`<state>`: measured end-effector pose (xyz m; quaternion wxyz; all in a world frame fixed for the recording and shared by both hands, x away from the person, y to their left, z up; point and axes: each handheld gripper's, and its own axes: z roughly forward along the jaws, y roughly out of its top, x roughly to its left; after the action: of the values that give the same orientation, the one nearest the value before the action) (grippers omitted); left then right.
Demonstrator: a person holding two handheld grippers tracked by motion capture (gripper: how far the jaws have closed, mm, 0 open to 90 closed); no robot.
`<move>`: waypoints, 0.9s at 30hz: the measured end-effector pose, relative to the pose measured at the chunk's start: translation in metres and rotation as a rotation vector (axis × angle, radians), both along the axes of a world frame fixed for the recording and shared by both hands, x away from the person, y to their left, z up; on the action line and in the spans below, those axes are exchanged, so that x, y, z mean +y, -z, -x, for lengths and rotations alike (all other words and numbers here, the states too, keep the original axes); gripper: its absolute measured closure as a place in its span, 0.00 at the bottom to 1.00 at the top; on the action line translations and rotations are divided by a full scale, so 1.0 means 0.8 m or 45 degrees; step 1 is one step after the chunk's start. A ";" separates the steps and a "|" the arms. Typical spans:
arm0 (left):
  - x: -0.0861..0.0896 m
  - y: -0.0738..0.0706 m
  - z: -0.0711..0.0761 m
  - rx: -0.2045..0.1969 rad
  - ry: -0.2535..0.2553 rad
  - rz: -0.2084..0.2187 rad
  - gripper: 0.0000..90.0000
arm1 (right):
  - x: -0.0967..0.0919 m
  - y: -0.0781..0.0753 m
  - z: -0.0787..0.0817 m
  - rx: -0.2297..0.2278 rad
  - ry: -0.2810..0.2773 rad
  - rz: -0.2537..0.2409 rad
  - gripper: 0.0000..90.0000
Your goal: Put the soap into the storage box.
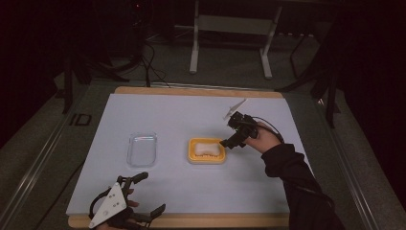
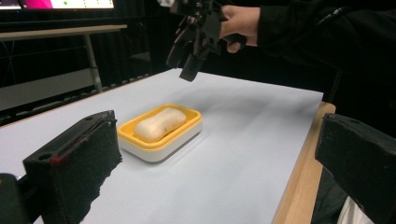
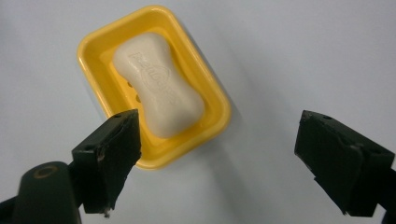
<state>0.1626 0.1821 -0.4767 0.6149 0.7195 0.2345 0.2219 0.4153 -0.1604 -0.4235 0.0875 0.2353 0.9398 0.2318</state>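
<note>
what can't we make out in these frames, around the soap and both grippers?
- Soap: the embossed wording is too blurred in the right gripper view and too small in the high view.
- Soap dish: its floor lies under the soap.
- Clear lid: too faint and small in the high view to tell which way up it lies.
- Left gripper: the bottom edge of the high view cuts off its hand.

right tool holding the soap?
No. The right tool hangs open above the yellow dish, and the soap lies in it.
</note>
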 end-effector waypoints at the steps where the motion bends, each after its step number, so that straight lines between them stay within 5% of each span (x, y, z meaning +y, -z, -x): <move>1: 0.000 0.000 0.000 0.000 0.001 0.000 0.00 | -0.003 0.001 0.002 -0.004 0.013 -0.008 0.16; 9: -0.001 0.000 0.000 0.002 0.001 -0.004 0.00 | -0.037 0.010 0.018 -0.100 0.187 -0.126 0.16; 27: -0.002 0.001 0.000 0.010 0.006 -0.004 0.00 | -0.078 0.041 0.072 -0.147 0.287 -0.215 0.16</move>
<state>0.1628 0.1806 -0.4774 0.6133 0.7220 0.2348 0.2180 0.3577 -0.2227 -0.4567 0.1466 0.3321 0.8780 0.3120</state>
